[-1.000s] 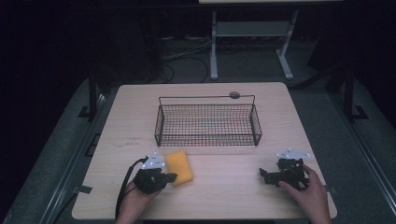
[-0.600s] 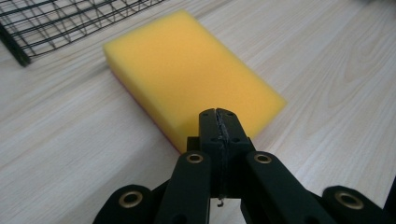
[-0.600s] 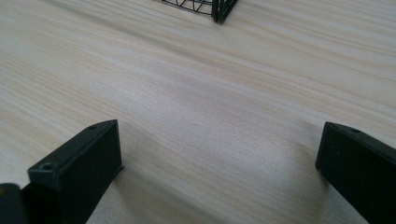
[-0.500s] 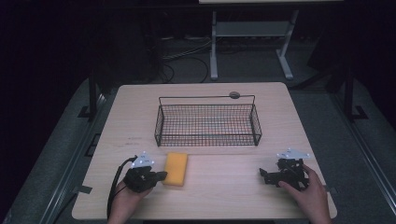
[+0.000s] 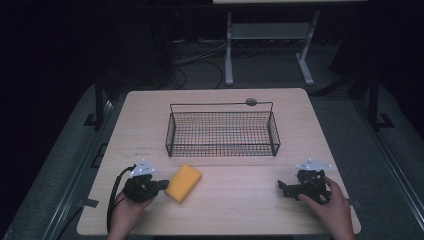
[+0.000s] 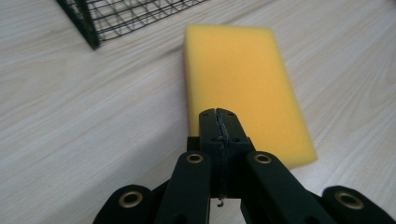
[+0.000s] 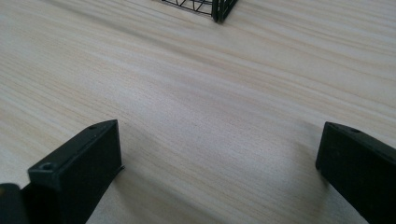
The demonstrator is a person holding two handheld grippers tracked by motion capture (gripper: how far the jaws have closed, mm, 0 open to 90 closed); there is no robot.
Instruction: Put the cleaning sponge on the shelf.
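Nearby, on the pale wood-grain table (image 5: pixel 230 205), a black wire basket (image 5: pixel 222 134) stands toward the middle, its thin mesh walls and floor holding nothing that can be seen; a small round grey fitting (image 5: pixel 251 102) sits in the tabletop just behind its far rim. Between the basket and the near edge lies the yellow sponge (image 5: pixel 183 182), a soft, flat rectangular block with rounded corners, lying askew on the wood and apart from the basket. The left gripper (image 5: pixel 161 184) points at the sponge's near end, its black jaws pressed together with nothing between them; in the left gripper view its tips (image 6: pixel 219 122) stand just over the sponge (image 6: pixel 243 88), though contact cannot be told. The right gripper (image 5: pixel 283 187) rests well apart on the right side of the table, jaws spread wide over bare wood (image 7: pixel 210 107), with a basket corner (image 7: pixel 219 9) beyond.
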